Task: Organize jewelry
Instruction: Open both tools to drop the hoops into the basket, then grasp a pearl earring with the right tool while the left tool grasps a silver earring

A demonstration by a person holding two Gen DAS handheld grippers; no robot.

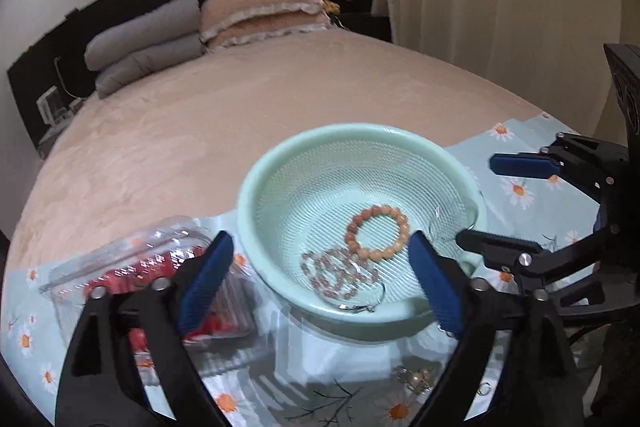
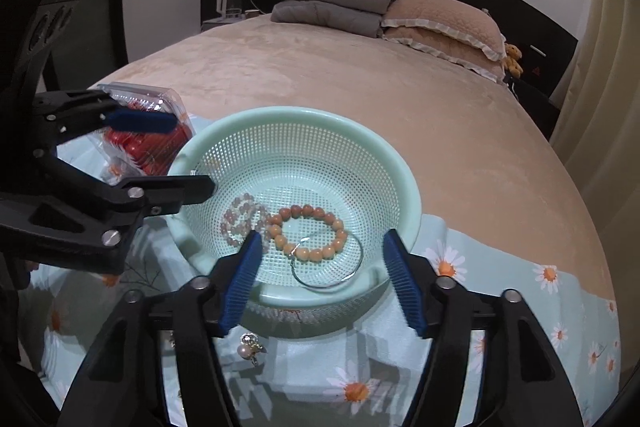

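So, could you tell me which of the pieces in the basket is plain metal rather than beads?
The silver bangle: a thin open hoop, beside the orange bracelet and the pink beads.

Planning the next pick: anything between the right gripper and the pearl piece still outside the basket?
Nothing visible. The pearl piece lies on the floral cloth just below the open right gripper, in front of the green mesh basket. The left gripper, also open, is off over the basket's far-left rim.
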